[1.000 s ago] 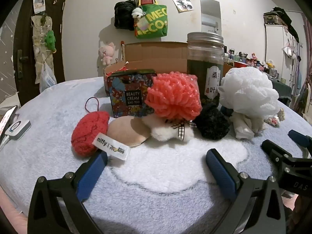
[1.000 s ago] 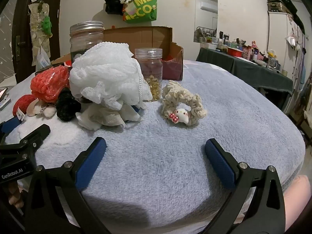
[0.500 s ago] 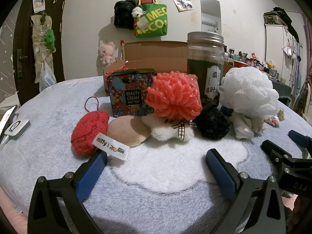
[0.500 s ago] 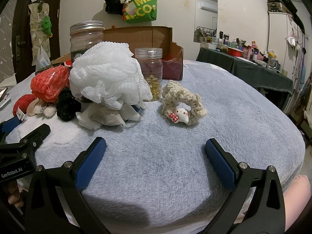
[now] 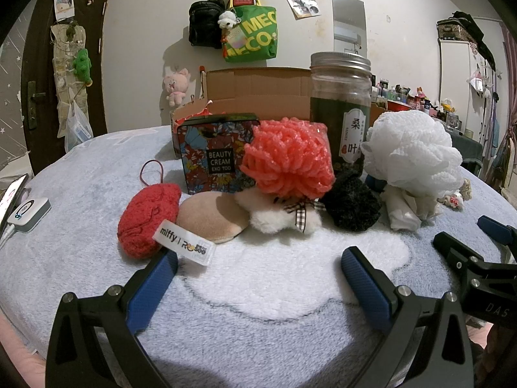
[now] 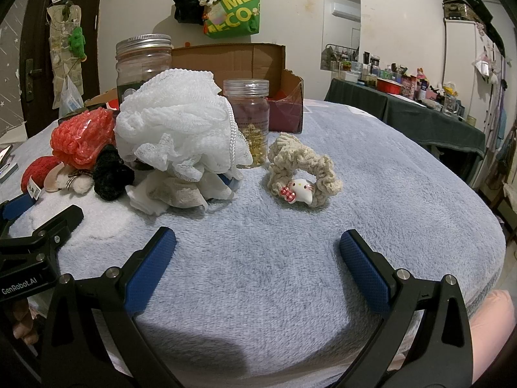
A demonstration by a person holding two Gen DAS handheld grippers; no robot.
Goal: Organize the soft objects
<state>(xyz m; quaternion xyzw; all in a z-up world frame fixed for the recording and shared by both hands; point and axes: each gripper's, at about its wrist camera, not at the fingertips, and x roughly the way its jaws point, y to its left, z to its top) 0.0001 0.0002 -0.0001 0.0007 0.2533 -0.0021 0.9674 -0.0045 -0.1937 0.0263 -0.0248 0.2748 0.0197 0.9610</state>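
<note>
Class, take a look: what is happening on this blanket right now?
A person holds two grippers over a fluffy blanket, both open and empty. The left gripper faces a red knit piece and coral pompom; the right gripper faces the beige scrunchie. Nothing is grasped yet.

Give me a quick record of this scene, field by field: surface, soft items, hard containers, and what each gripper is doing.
surface: grey fleece blanket
soft items, left cluster: red knit pouch, beige puff, coral mesh pouf, black scrunchie, white bath pouf
soft item apart: cream scrunchie with cat charm, right of the cluster
hard containers: floral tin, dark jar, clear jar, cardboard box behind
left gripper: open, holding nothing
right gripper: open, holding nothing
</note>
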